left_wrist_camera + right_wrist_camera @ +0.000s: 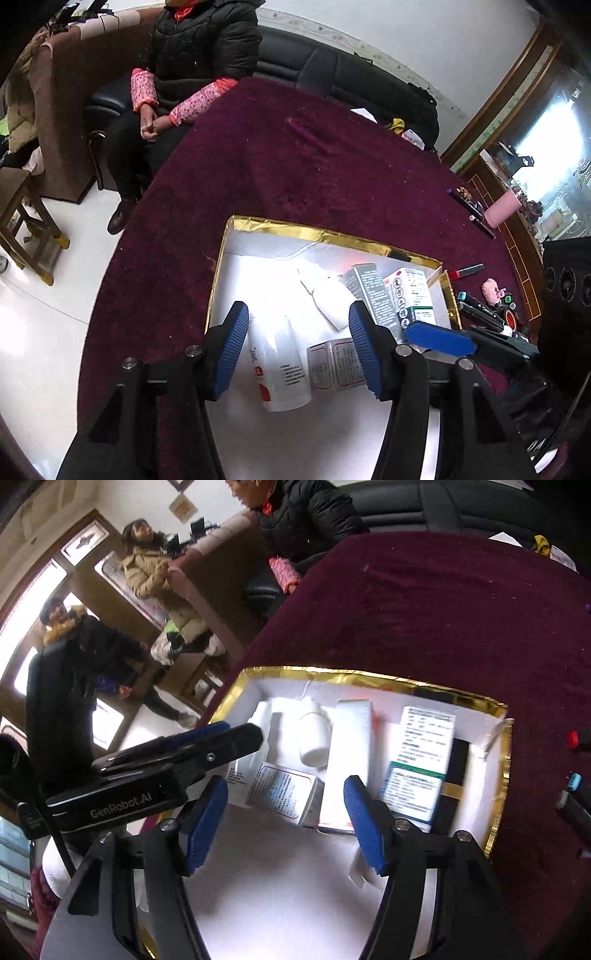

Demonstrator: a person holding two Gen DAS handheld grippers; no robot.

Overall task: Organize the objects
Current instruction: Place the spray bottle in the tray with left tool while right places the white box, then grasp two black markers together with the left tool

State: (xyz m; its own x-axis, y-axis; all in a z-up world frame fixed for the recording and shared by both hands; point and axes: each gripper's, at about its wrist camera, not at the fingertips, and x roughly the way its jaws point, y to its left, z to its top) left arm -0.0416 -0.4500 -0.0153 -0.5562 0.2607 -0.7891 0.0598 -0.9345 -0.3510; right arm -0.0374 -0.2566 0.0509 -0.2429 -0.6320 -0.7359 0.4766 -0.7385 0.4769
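Both grippers hover over a gold-rimmed white box (314, 233) that sits on a maroon tablecloth (295, 155), and neither grips anything. The left gripper (299, 350) stands with its blue pads apart and clear of the white bottle (280, 365) and small silver carton (332, 363) lying on the box floor below them, near its front edge. The right gripper (286, 821) is also spread wide above a small carton (284, 795), with a white bottle (314, 734) and a tall green-banded carton (417, 764) lying further back toward the rear rim; markers (480, 314) lie on the cloth just beyond the box's right rim.
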